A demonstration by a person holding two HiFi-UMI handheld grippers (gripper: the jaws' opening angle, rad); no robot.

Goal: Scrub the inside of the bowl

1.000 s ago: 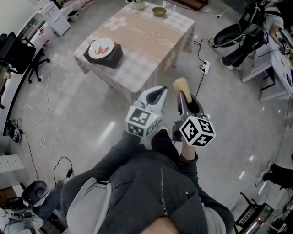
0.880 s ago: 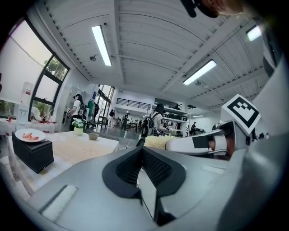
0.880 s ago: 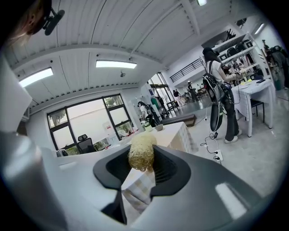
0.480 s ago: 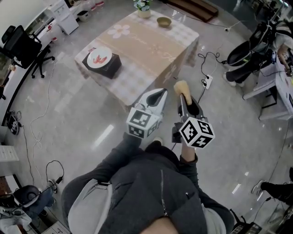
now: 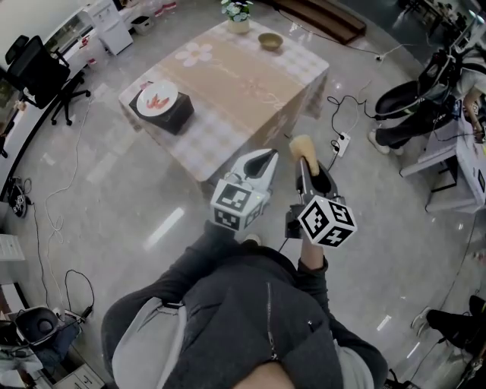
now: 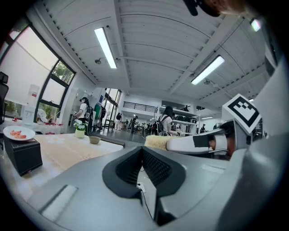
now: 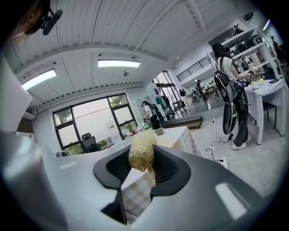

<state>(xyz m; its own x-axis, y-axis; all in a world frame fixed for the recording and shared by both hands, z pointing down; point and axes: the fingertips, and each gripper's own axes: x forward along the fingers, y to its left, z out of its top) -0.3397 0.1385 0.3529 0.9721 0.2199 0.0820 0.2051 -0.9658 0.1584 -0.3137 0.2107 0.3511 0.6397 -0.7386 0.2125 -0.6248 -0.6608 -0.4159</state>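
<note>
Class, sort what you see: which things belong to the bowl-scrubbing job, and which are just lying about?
Job: bowl on the table; fibrous scrubber, clamped in the right gripper; left gripper, shut and empty.
Lying about: plate on a black box; flower pot; office chair.

Head view high, steeply down on table (image 5: 243,76); both gripper views low, level, toward same table, bowl (image 5: 269,40).

The desk (image 5: 235,83) and its bowl (image 5: 270,41) sit lower in the head view than a second ago, seemingly nearer the person (image 5: 250,319).
</note>
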